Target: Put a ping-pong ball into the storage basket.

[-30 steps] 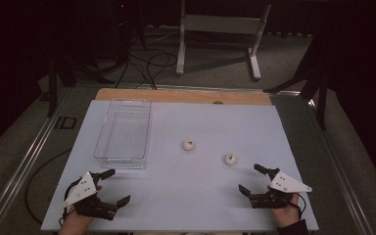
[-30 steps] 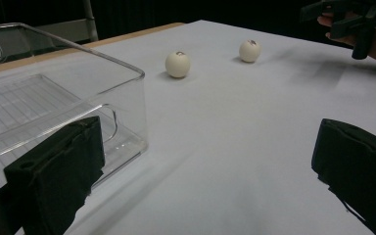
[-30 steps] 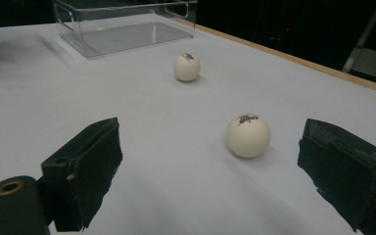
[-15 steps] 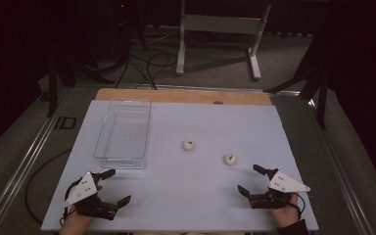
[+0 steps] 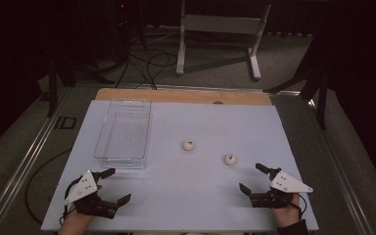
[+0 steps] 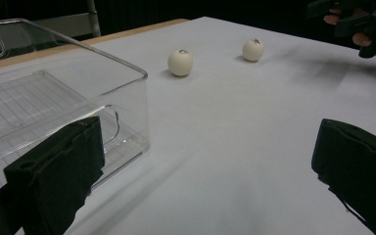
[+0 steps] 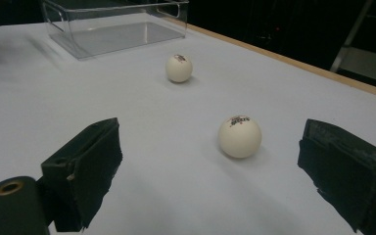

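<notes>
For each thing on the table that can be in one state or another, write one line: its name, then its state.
Clear bin: upright, empty, no lid.
Near ball: loose on the table, not gripped, in front of the right gripper.
Far ball: loose on the table, outside the bin.
Left gripper: open, holding nothing, close to the bin's near end.
Right gripper: open, holding nothing, pointed at the near ball.

A: Which items lie on the white table (image 5: pixel 186 191)?

B: Two white balls. The near ball (image 5: pixel 230 159) rests right of centre, its printed mark facing up. The far ball (image 5: pixel 188 145) lies to its left and a little farther off, also mark-up.

A: And the clear bin (image 5: pixel 123 132)?

B: An empty, upright, transparent rectangular tray at far left, well apart from both balls. Its long sides run near to far.
</notes>
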Motion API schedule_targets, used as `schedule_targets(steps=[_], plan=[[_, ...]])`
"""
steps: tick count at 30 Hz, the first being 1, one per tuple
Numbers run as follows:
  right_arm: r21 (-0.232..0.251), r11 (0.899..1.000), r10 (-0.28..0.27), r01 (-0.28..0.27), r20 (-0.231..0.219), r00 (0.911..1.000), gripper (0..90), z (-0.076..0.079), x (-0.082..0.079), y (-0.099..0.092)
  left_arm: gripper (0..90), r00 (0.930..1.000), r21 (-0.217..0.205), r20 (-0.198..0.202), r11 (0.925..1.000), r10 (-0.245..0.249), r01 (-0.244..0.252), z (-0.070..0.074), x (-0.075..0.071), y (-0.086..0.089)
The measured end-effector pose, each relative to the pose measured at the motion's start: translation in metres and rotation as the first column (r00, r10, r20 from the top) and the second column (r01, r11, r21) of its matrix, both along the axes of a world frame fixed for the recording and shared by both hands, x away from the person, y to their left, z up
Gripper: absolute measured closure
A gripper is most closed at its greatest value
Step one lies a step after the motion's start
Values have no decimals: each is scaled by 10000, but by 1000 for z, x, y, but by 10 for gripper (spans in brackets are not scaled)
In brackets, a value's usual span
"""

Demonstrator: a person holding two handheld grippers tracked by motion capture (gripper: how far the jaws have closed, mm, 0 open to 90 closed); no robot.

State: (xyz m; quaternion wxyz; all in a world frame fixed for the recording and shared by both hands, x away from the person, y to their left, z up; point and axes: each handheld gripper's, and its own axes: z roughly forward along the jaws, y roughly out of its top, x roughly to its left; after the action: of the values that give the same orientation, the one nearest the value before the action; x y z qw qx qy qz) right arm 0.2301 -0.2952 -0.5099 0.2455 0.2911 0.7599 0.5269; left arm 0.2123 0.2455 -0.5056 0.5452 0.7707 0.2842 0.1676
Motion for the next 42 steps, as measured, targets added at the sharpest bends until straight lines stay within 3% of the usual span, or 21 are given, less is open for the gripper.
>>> schedule_targets(steps=[9,14,23,30,42], plan=[[-5,10000,-42,43,102,9999,89,2,-2,2,4,10000,86,-43,10000,-45,45,13,3,-4],[98,9999,-109,110,-167,9998,90,1,1,-1,4,9998,136,-73,9997,-190,191,21,6,-8],[92,9999,-132,132,-7,9999,90,2,0,0,4,9990,341,-20,9984,-455,455,38,11,-14],[107,9999,-96,96,30,9999,90,3,-1,-1,4,9979,440,40,9969,-651,649,61,18,-20],[102,9999,-97,96,119,9999,90,4,-1,0,4,9953,626,-119,9933,-962,968,85,33,-32]])
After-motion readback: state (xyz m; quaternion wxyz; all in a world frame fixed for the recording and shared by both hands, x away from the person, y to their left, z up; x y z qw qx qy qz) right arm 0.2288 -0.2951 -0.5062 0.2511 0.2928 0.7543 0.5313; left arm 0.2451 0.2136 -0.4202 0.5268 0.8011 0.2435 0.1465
